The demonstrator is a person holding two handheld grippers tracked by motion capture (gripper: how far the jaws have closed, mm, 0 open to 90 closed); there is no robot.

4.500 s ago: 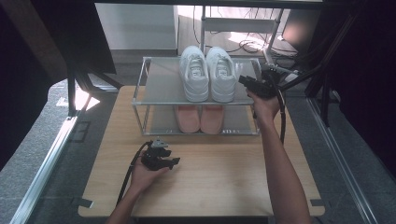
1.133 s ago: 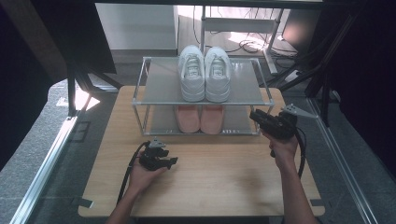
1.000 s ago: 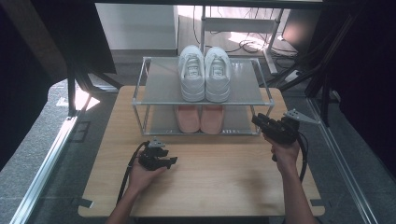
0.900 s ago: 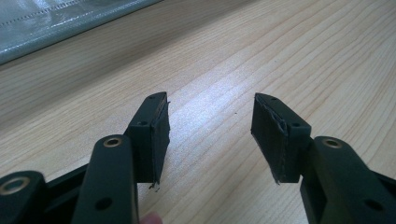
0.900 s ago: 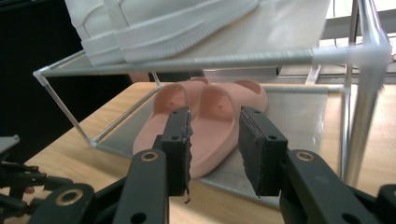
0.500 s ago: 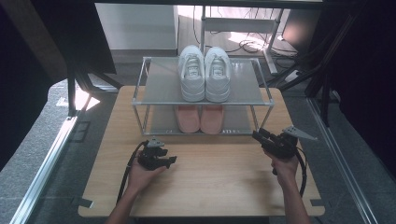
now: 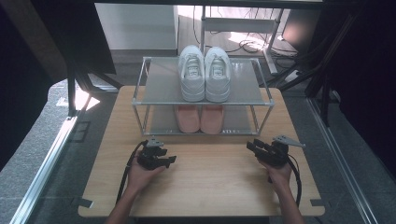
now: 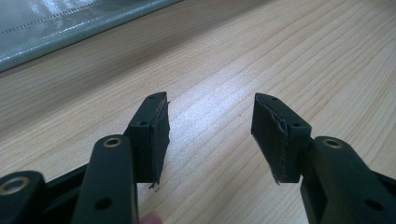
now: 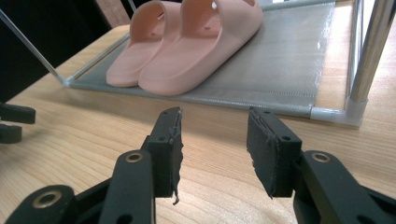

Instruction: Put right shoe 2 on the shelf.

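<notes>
Resting nearest the person, two hand-held grippers on a pale wood-grain worktop (image 7: 205, 186). Left gripper (image 7: 161, 158): black, cable trailing back along the forearm; fingers (image 8: 154, 135) spread, padded faces rough at the edges, nothing between them, bare wood beneath. It sits in the same spot as in the earlier frames. Right gripper (image 7: 256, 147): black, grey three-cornered plate on top, looped cable behind; fingers (image 9: 170, 149) spread and empty, having just been opening. Earlier it was up at the top shelf beside the white sneakers; now it is low over the worktop in front of the rack's right front leg.

Beyond them, a shoe rack (image 7: 140, 100): silvery metal tube frame, white corner joints, two grey woven-fabric shelves. Lower shelf: pair of pink slides (image 9: 187, 51), smooth moulded foam, rounded toes, side by side and touching, toes towards the person. Top shelf: pair of white sneakers (image 7: 205, 72), laced, side by side at the middle.
</notes>
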